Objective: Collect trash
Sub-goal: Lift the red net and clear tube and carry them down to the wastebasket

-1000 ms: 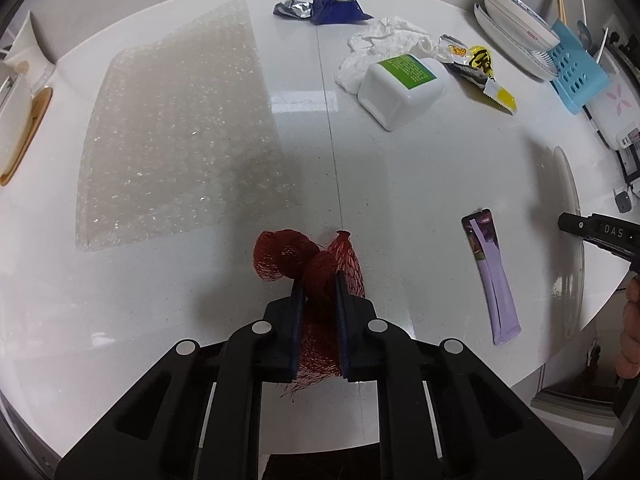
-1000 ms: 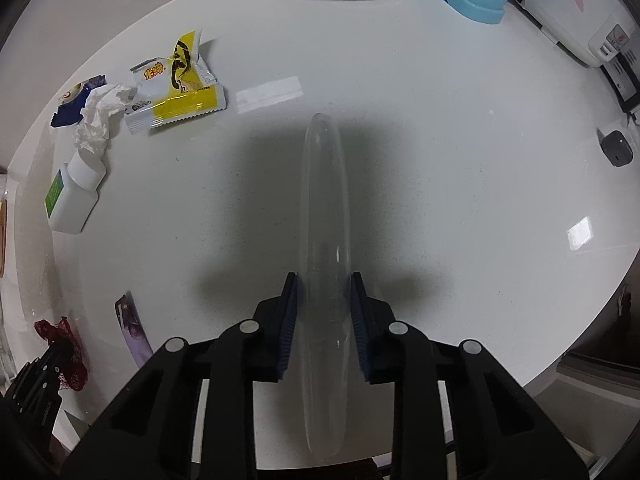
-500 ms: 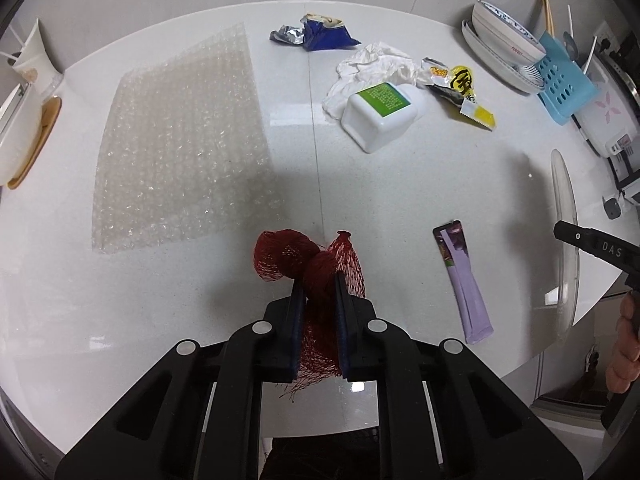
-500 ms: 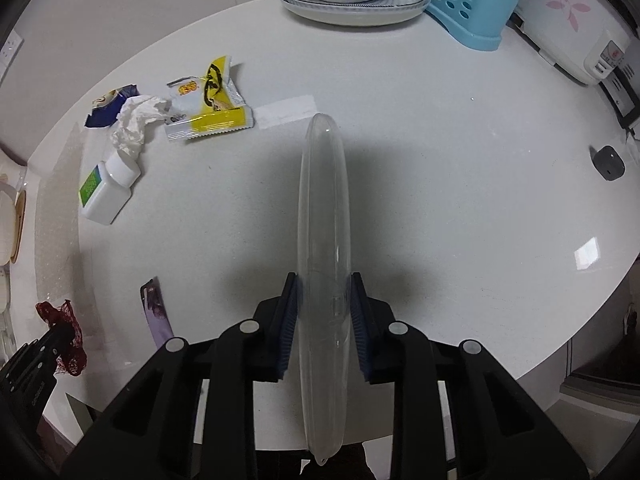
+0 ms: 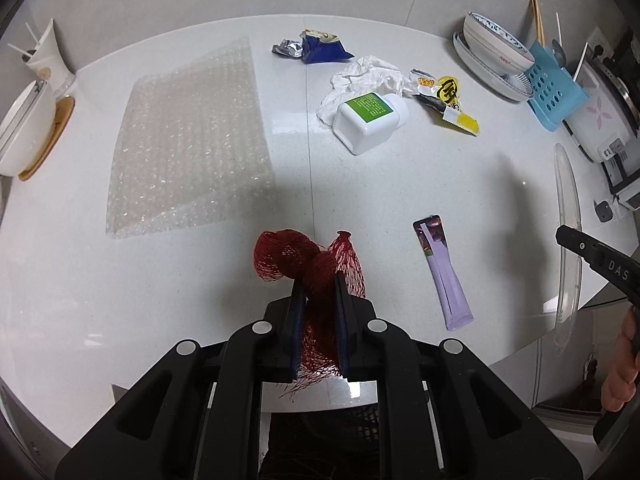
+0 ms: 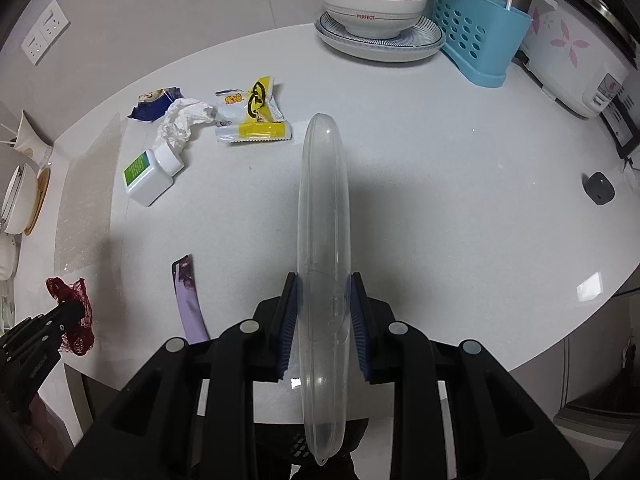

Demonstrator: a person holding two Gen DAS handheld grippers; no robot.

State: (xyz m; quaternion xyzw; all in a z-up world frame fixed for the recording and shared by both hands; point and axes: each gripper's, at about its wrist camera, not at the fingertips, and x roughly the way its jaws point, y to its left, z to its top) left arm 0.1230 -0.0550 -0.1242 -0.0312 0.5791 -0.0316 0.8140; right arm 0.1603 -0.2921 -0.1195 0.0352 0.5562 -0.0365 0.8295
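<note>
Red mesh bag (image 5: 316,276) clamped in left claw (image 5: 318,280); clear plastic lid (image 6: 325,240) in right claw (image 6: 325,284), bubble wrap (image 5: 188,140) plainest leftward.

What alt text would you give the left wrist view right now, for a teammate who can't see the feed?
The left tool is shut on a bunched red mesh net above a white countertop. Beyond lie a bubble wrap sheet, a purple sachet, a white bottle with a green label, crumpled tissue and snack wrappers. At the right edge the right tool grips a clear plastic lid.
</note>
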